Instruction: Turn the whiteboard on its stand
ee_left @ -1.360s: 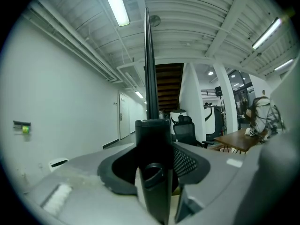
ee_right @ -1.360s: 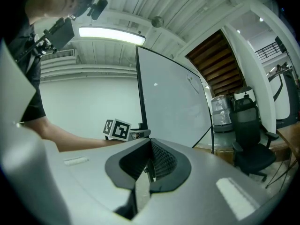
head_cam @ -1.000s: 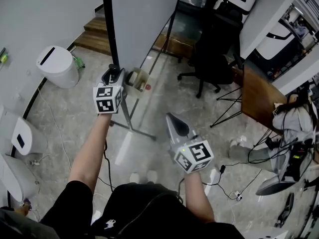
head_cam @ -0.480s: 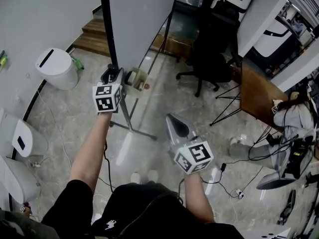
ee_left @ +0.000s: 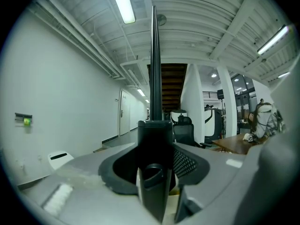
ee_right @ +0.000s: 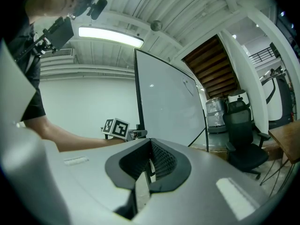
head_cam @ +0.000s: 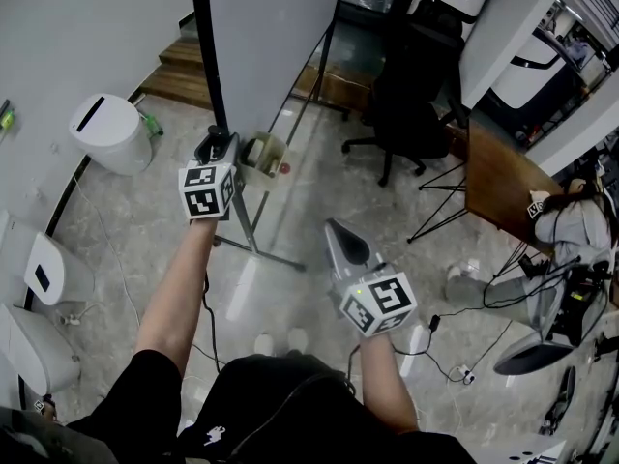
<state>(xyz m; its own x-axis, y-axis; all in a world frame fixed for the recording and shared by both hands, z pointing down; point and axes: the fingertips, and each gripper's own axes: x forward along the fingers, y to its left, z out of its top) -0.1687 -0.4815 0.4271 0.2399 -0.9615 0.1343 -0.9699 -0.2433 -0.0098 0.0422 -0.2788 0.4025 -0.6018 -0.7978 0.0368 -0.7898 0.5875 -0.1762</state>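
Note:
The whiteboard [head_cam: 271,37] stands on its wheeled stand [head_cam: 253,235] and I see it steeply from above, its black side frame [head_cam: 207,56] nearest me. My left gripper [head_cam: 217,145] is shut on that frame at about waist height. In the left gripper view the frame [ee_left: 154,78] runs straight up from between the jaws of the left gripper [ee_left: 154,172]. My right gripper [head_cam: 338,235] hangs free over the floor to the right of the stand, shut with nothing in it. From the right gripper [ee_right: 147,168] the white face of the whiteboard [ee_right: 168,107] shows ahead.
A small tray [head_cam: 264,158] hangs on the stand beside the left gripper. A white bin [head_cam: 111,129] stands to the left, a black office chair [head_cam: 406,114] and a wooden table [head_cam: 498,187] to the right. Cables [head_cam: 455,375] lie on the floor.

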